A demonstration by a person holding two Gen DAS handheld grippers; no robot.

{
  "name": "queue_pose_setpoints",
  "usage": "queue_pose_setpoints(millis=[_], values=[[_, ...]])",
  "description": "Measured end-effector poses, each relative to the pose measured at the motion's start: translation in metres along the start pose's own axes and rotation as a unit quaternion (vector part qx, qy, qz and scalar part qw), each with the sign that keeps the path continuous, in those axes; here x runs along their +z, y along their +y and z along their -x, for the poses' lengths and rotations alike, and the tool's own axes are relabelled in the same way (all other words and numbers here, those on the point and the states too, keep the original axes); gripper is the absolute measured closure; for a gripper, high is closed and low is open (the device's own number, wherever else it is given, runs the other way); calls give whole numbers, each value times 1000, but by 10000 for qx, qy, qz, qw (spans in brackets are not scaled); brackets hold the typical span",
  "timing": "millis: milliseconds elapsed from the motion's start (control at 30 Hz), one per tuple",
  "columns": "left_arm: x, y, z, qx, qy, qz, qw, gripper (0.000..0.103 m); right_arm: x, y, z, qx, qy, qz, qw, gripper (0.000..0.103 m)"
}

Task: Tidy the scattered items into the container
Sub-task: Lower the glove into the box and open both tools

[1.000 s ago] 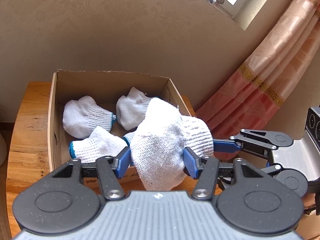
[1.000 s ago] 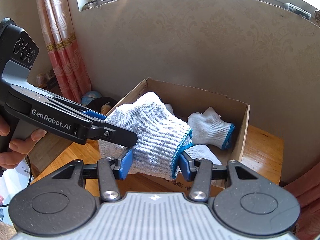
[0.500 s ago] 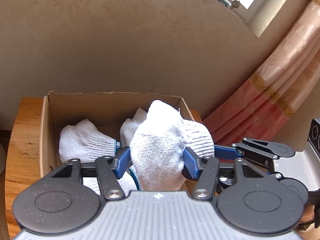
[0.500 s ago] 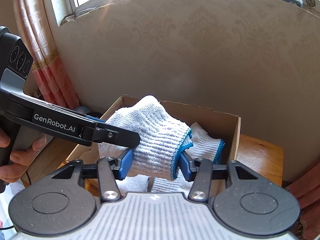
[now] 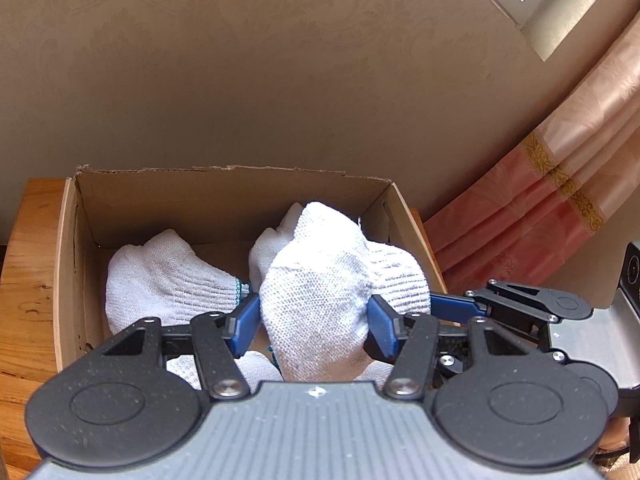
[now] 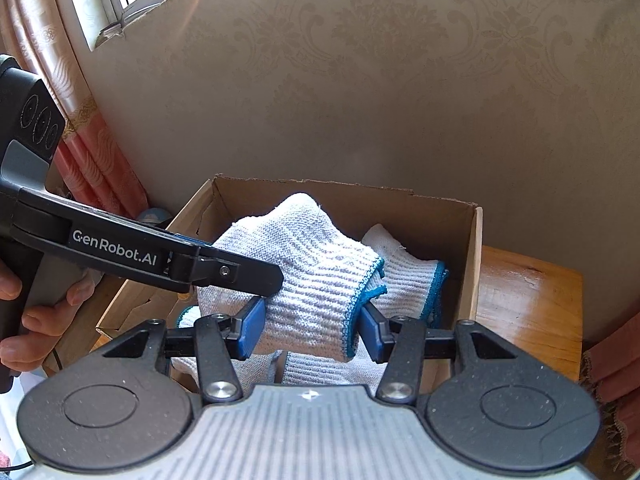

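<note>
My fingers pinched a white knitted blue-cuffed glove (image 5: 320, 300) over the open brown cardboard box (image 5: 64, 280), where similar gloves (image 5: 168, 276) lay.

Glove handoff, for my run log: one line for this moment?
left tool: gripping glove | right tool: gripping same glove | place: over box

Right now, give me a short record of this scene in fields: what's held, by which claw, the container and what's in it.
held item: white knit glove, blue-edged cuff
left claw: shut on the glove's finger end
right claw: shut on the glove's cuff end
position: glove over the open box
container: cardboard box on a wooden table
contents: other white gloves
</note>
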State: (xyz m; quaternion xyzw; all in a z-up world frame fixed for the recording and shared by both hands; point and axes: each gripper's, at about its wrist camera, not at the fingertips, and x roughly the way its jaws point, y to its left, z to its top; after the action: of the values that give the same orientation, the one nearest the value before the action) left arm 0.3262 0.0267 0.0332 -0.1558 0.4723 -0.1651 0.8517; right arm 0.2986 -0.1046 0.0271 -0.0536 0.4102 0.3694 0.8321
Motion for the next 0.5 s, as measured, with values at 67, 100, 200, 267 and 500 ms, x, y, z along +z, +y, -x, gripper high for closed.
queue_pose_setpoints(millis=[67,100,200,267,500], values=[[0,1,-3,9,28,0,10000,46,-1,-1,-4,-7,18,-19,10000,46],[1,2,-5,10,42,6,10000,46,-1,-1,-5,-4,31,-36,10000,46],[2,4,-9,2,76,23,10000,46,-1,-2,-9,11,63,-78,9999,46],[3,5,-10,2,80,38,10000,46,0,-3,-11,28,83,-97,9999,46],[6,8,-16,-10,130,84,9999,46,-1,-9,-9,60,135,-128,9998,45]])
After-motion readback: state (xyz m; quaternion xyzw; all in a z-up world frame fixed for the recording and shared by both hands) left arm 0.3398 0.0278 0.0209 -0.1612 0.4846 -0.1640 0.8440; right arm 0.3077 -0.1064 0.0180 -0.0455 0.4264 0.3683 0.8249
